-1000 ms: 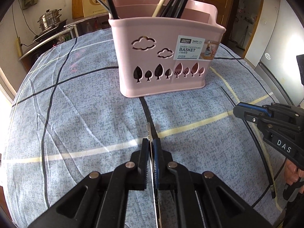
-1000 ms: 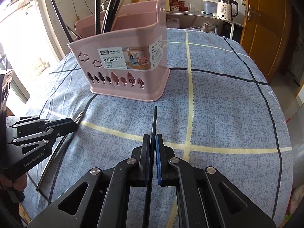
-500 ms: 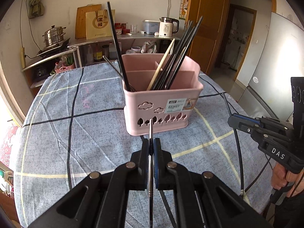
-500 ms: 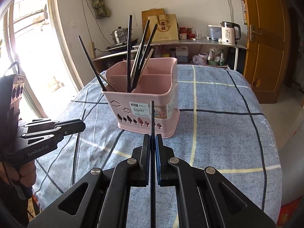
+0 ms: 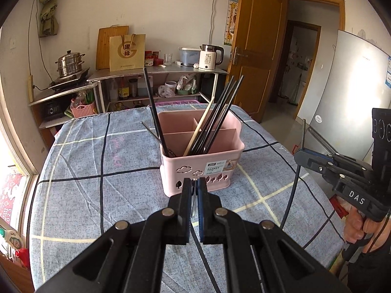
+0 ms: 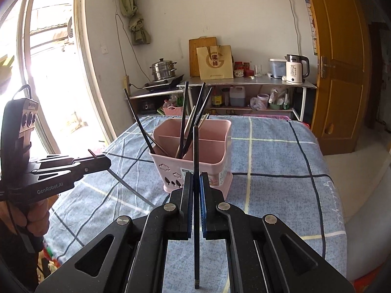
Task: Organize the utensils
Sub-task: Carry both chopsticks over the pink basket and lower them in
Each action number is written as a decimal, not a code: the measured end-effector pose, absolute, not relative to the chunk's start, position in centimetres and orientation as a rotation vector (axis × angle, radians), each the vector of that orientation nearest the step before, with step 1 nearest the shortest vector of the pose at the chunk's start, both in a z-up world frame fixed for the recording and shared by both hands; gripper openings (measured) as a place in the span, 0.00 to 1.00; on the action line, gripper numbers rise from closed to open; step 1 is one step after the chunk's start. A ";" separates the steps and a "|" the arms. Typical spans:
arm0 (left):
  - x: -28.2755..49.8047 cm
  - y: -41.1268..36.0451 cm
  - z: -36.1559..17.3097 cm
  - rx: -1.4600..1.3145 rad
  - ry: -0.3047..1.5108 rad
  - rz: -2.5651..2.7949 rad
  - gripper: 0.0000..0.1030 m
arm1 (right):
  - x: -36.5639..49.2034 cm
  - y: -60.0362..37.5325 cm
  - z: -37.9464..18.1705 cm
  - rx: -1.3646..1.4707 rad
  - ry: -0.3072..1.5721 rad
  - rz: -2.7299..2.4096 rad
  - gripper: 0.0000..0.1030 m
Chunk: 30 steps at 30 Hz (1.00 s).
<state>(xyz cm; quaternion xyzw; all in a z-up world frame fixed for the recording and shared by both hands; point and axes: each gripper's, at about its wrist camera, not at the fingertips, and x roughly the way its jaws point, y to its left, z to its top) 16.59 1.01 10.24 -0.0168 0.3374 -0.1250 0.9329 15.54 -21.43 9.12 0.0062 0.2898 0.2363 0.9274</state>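
While clamped tight on a thin silver chopstick (image 5: pixel 193 204), left gripper (image 5: pixel 194 183) raised above the desk (image 5: pixel 80 195), pointing down toward the pink basket (image 5: pixel 215 157). In right wrist view, same left gripper (image 6: pixel 107 163) at far left, held by a hand (image 6: pixel 36 219), with the silver chopstick (image 6: pixel 129 188) slanting down from it over the cloth. Right gripper (image 6: pixel 196 177) also pressed together, pinching a dark chopstick (image 6: pixel 196 207) that stands almost straight between the pads, its top end reaching in front of the basket (image 6: pixel 220 161). In left wrist view, right gripper (image 5: pixel 299 155) at right edge, with the dark chopstick (image 5: pixel 292 195) hanging below it and a hand (image 5: pixel 359 227) on the grip. Just beyond both grippers, basket standing upright on the blue checked cloth, divided in compartments. Several dark chopsticks (image 5: pixel 220 114) and one pale wooden one (image 5: pixel 199 128) leaning inside, one more dark stick (image 5: pixel 154 109) in the left compartment. Farther back, metal shelf (image 5: pixel 158 70) with white kettle (image 5: pixel 210 57) and steel pot (image 5: pixel 69 63) along the wall.
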 end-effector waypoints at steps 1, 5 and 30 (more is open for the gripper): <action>16.6 1.1 10.3 -0.036 0.689 -0.255 0.05 | 15.5 -21.4 9.3 0.013 0.589 0.485 0.05; 16.5 1.2 10.5 -0.038 0.688 -0.256 0.05 | 15.2 -21.3 9.6 0.011 0.578 0.491 0.05; 18.9 1.9 13.6 -0.047 0.681 -0.275 0.05 | 16.8 -19.4 12.6 0.013 0.502 0.538 0.05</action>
